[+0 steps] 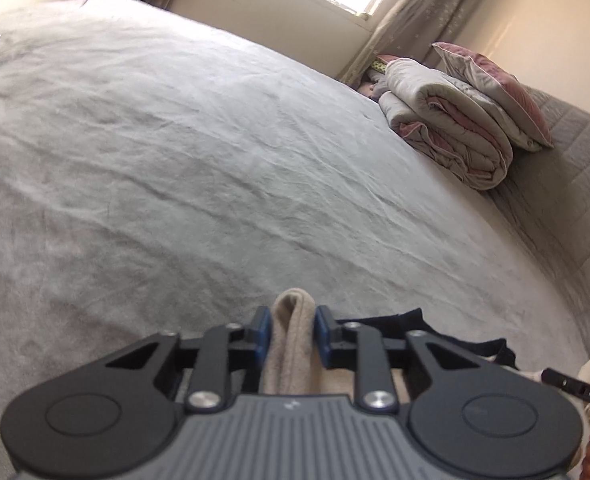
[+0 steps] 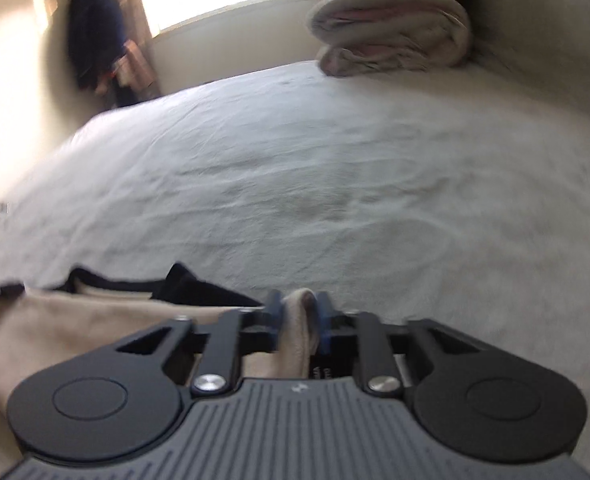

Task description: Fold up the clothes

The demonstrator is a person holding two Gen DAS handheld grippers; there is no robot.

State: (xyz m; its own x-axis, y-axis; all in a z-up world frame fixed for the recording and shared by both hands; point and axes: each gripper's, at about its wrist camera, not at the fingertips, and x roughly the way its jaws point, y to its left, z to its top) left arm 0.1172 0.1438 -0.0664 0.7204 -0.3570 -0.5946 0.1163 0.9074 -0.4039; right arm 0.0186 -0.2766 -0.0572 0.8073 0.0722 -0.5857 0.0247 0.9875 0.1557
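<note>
A beige garment with dark navy trim (image 2: 75, 320) hangs between both grippers above the grey bed sheet (image 1: 175, 160). My left gripper (image 1: 293, 320) is shut on a fold of the beige cloth (image 1: 293, 344); navy fabric (image 1: 395, 320) shows just right of it. My right gripper (image 2: 299, 312) is shut on another fold of the same beige cloth (image 2: 297, 340), and the garment spreads to its left. Most of the garment is hidden under the grippers.
A folded quilt (image 1: 447, 128) with a pink pillow (image 1: 495, 92) lies at the bed's far right; the quilt also shows in the right wrist view (image 2: 391, 32). A window and curtains (image 1: 407, 4) are behind. Dark clothes (image 2: 95, 36) hang by the wall.
</note>
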